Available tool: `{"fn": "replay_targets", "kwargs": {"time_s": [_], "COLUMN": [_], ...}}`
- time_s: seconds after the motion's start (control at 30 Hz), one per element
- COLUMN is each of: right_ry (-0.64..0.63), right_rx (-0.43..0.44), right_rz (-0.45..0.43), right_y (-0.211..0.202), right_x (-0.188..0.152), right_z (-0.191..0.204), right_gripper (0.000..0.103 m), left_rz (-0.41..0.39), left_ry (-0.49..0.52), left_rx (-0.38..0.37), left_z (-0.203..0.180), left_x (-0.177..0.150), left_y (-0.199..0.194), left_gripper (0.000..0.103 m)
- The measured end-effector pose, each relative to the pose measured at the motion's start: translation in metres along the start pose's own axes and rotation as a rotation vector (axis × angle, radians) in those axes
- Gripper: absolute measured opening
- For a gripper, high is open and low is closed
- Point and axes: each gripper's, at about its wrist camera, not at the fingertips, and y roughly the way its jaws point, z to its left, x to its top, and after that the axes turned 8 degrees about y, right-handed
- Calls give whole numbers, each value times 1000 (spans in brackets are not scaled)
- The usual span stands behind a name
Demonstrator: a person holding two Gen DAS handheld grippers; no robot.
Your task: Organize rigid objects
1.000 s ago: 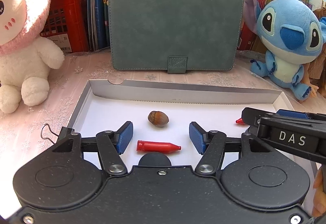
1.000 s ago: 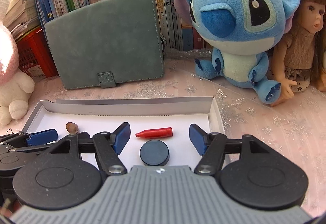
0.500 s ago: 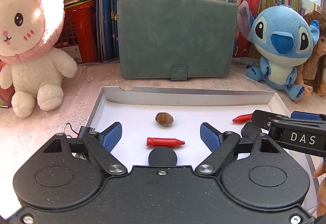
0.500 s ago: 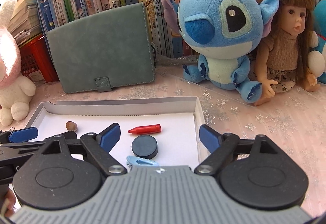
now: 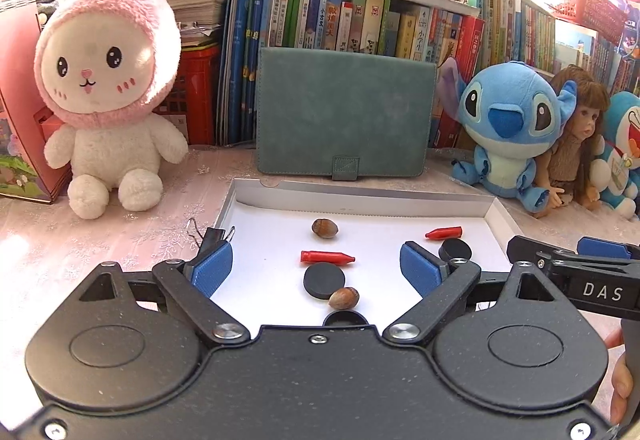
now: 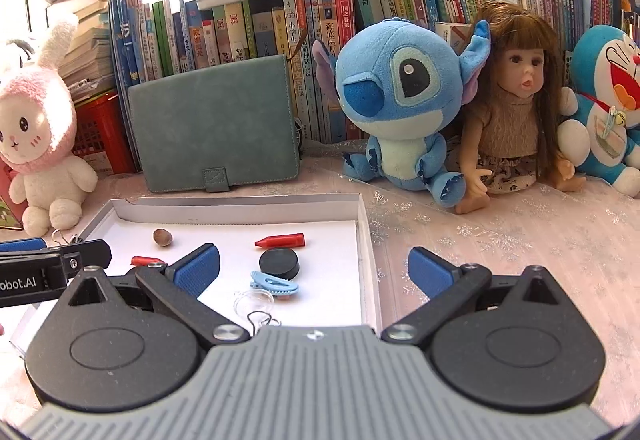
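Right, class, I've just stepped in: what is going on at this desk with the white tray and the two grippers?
A person holds a gripper in each hand over a shallow white tray of small hard items. Both the left gripper and the right gripper are open and hold nothing. Inside the tray lie two hazelnuts, two red crayons, black discs and a blue hair clip. A binder clip sits at the tray's left edge.
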Motion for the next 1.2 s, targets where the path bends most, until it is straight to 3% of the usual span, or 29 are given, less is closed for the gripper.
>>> {"fn": "replay_targets", "kwargs": {"time_s": [0.5, 0.77, 1.2], "right_ry": [-28, -73, -108], "right_rx": [43, 34, -3], "right_rz": [-112, -102, -4], "right_y": [-74, -83, -66], "right_x": [-55, -83, -110], "right_z": [-5, 2, 3], "right_gripper": [103, 103, 103], "left_rz": [-77, -44, 66], "left_ry": [103, 116, 72], "left_rx": [11, 2, 53], "left_z": [-17, -26, -16], "left_x": [-73, -101, -120], "left_y": [-70, -79, -52], "left_gripper": [91, 92, 92]}}
